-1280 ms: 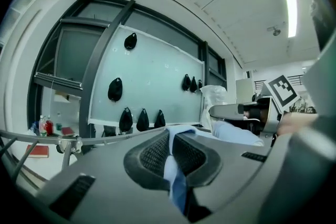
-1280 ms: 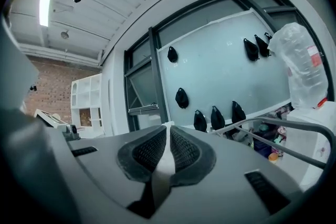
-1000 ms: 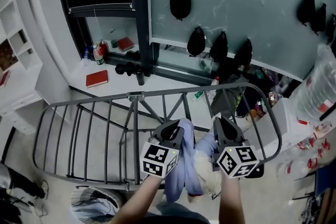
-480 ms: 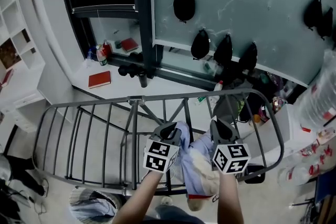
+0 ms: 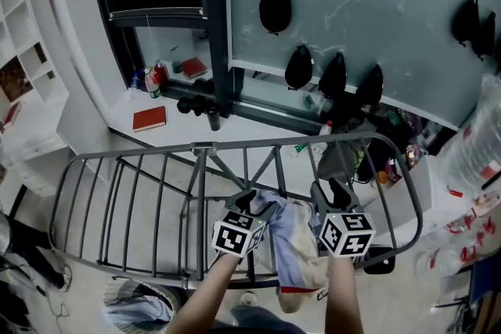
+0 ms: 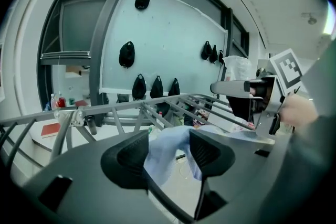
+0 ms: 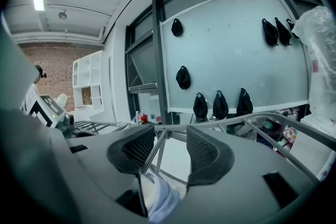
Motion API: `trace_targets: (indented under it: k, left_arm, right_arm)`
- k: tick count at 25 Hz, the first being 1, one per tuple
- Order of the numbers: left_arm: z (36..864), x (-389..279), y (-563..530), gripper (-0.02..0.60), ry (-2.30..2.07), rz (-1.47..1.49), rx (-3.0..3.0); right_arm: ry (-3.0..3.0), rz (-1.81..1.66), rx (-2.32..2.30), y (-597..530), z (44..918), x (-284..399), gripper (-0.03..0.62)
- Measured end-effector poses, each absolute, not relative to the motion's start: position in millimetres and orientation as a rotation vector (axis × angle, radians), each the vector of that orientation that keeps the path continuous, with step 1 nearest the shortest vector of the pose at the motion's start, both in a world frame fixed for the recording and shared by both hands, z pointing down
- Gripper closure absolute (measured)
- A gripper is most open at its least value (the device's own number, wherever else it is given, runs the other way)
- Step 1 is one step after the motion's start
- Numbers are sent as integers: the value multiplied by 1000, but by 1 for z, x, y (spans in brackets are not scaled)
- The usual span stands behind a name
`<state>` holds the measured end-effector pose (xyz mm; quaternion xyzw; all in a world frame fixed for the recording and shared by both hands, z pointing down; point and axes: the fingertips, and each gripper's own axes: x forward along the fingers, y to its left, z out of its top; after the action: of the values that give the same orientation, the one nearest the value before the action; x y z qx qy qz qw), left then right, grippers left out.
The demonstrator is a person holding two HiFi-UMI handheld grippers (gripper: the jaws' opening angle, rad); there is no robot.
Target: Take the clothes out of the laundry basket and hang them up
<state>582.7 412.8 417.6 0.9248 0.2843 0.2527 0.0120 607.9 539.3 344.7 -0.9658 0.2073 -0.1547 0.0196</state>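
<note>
A light blue and cream garment [image 5: 294, 240] hangs over the near rails of the grey drying rack [image 5: 133, 155]. My left gripper [image 5: 247, 201] is at its left edge with jaws opening; the cloth [image 6: 160, 157] lies loose between the pads, which do not press it. My right gripper [image 5: 329, 189] is at the garment's right edge, jaws opening too. A rack rail [image 7: 148, 156] shows between its jaws, and the cloth [image 7: 157, 199] sags just below the right gripper [image 7: 169, 139]. In the left gripper view the left gripper [image 6: 168, 137] faces along the rails.
A basket with striped cloth [image 5: 139, 307] sits on the floor at bottom left. Beyond the rack lie a red book [image 5: 145, 118] and bottles [image 5: 149, 78]. Dark bags [image 5: 274, 5] hang on the glass panel. White shelves [image 5: 23, 66] stand left, plastic-wrapped goods [image 5: 473, 141] right.
Both grippers held the garment shut a second ago; now their jaws stand apart and the cloth rests spread over the rails. The hands have drawn back slightly.
</note>
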Motion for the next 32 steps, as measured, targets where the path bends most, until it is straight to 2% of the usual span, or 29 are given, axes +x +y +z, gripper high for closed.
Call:
trace_targets:
  k: [1,4,18,32]
  left_arm:
    - [418,580,413,330,895,791,2876]
    - [419,573,414,316,908,790,2864]
    - [354,545,351,318,701,461,2940]
    - [329,463,196,318,223,308,2996]
  right_arm:
    - [646,-477,-2991,539,344,607,413]
    - [654,-452,-2972,539,341,603,401]
    - [797,-304,-2895,486,297,568,398]
    - [1310,-206,-2642,304,266,488,398]
